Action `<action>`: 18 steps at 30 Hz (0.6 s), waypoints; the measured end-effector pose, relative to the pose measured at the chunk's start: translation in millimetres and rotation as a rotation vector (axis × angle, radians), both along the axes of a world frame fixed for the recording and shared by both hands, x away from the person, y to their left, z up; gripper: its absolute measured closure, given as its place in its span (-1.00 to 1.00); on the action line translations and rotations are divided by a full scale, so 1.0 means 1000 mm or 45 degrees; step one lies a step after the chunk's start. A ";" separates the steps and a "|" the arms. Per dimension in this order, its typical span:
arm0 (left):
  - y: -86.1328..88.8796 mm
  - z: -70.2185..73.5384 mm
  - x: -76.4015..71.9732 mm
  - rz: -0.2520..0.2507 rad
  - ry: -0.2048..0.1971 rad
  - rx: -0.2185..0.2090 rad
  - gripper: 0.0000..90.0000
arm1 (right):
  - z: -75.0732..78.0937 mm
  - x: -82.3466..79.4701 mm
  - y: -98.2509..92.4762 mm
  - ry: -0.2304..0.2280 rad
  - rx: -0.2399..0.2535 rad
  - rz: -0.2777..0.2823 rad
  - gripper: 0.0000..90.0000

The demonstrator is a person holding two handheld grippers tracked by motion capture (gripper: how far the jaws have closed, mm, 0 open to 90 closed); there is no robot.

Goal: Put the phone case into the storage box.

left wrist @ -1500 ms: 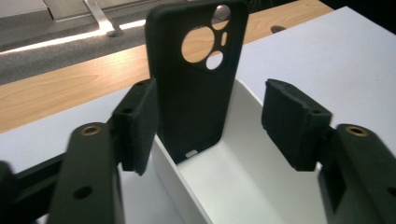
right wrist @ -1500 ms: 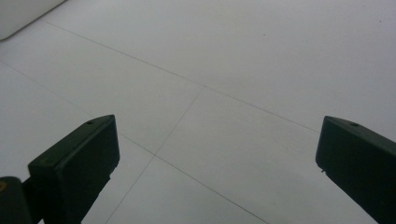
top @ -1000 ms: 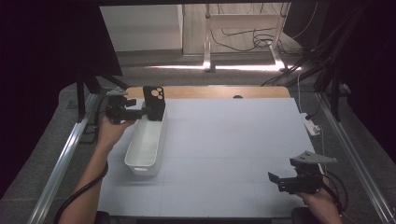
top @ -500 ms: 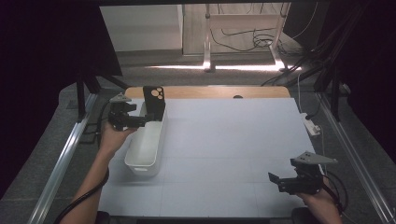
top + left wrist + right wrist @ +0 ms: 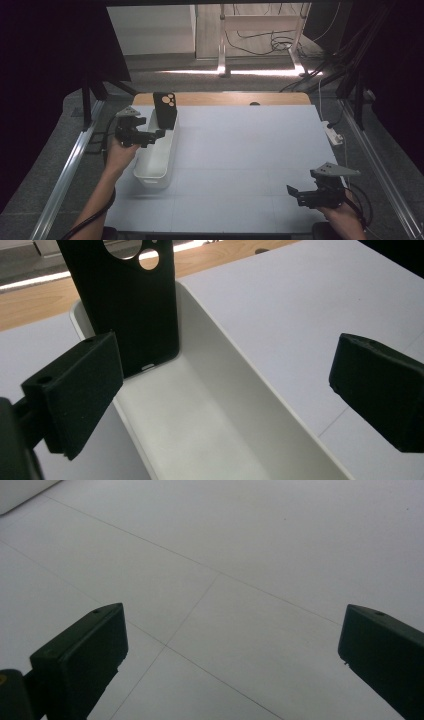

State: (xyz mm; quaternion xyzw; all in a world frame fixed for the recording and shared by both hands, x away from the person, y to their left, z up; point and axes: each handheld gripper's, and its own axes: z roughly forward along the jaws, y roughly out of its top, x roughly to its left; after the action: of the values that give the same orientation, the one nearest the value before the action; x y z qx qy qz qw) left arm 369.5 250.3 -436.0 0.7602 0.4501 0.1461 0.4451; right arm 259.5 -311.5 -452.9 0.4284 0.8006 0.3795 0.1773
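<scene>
From above, a black phone case (image 5: 165,110) is standing upright at the far end of the white bin (image 5: 155,155); the left gripper (image 5: 150,136) is hovering beside it, the right gripper (image 5: 295,192) idling well away. Along the left gripper, jaws are gaping wide, empty. Judging: leave the case leaning, avoid nudging it. Right jaws are spreading wide over bare table (image 5: 250,540).
</scene>
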 end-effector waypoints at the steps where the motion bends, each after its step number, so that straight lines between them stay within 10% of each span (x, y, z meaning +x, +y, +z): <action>1: 0.000 0.000 -0.002 0.002 -0.005 -0.009 -0.97 | 0.000 0.000 0.000 0.000 -0.002 0.002 -1.00; 18: -0.003 0.003 -0.024 -0.057 -0.042 0.018 -0.96 | 0.000 0.000 0.001 -0.004 -0.006 0.009 -1.00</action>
State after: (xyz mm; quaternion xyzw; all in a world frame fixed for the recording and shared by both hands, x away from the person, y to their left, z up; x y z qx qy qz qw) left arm 345.4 247.2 -433.1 0.7706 0.4246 0.1520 0.4504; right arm 259.4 -310.7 -453.1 0.4247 0.8027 0.3790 0.1781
